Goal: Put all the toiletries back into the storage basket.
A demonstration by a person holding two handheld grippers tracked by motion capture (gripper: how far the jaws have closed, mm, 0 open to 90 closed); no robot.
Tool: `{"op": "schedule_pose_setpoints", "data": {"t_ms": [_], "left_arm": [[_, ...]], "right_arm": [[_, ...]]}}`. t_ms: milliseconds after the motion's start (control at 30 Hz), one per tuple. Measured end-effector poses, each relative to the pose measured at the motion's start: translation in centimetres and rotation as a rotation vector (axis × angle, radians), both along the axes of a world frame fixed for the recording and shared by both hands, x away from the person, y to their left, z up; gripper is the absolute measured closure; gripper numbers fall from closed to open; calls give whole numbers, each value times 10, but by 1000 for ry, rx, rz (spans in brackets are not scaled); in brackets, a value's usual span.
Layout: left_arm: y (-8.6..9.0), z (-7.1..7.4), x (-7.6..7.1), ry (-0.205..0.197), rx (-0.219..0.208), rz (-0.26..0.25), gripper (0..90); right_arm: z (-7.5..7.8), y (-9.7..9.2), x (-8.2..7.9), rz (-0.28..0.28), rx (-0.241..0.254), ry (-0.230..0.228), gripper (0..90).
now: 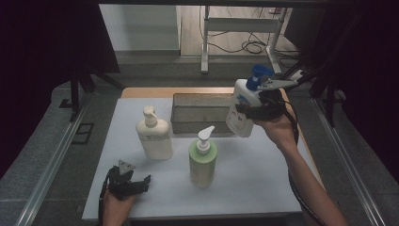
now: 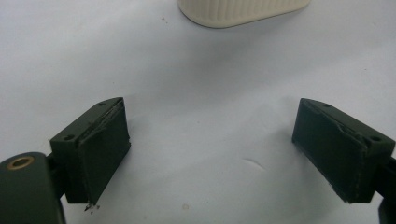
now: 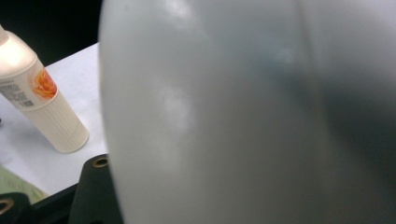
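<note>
We have the white bottle with the blue pump (image 1: 243, 107) clamped in the right gripper (image 1: 258, 106), lifted off the worktop (image 1: 263, 179) and tilted, hanging just over the right end of the grey mesh basket (image 1: 201, 113). In the right gripper view the bottle's pale body (image 3: 243, 116) sits pressed close against the camera, which fits a firm side grip. Our left gripper (image 1: 134, 182) rests low at the near left corner of the worktop, its jaws spread wide with nothing between them; in the left gripper view the two pads (image 2: 100, 149) frame bare white surface, with the base of the cream bottle (image 2: 243, 9) just ahead. That cream bottle (image 1: 154, 134) and the green bottle (image 1: 203, 157) both stand upright on the worktop in front of the basket. We judge the step in hand to be carrying the first bottle toward the basket. The next move calls for centring it above the opening, lowering it inside without catching the rim, and only then letting the jaws part. The tilt could let the pump head snag the mesh wall.
</note>
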State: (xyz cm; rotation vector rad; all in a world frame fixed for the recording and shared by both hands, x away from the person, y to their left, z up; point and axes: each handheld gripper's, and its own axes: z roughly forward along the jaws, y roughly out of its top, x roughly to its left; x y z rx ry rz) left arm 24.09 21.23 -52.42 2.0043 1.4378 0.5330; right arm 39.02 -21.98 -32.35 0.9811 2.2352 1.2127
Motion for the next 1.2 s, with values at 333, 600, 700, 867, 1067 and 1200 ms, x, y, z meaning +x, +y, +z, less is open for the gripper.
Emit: {"op": "schedule_pose_setpoints", "data": {"t_ms": [333,600,700,867,1067,1200], "left_arm": [[0,0,0,-2,-2,1,106],[0,0,0,-2,-2,1,106],[0,0,0,-2,-2,1,106],[0,0,0,-3,-3,2,106],[0,0,0,-2,-2,1,106],[0,0,0,-2,-2,1,106]], "right_arm": [[0,29,15,13,-9,9,379],[5,54,25,24,-9,-1,379],[6,63,29,26,-14,-8,379],[7,76,36,27,-14,-6,380],[5,91,44,23,2,-3,380],[4,101,49,23,8,-4,380]]}}
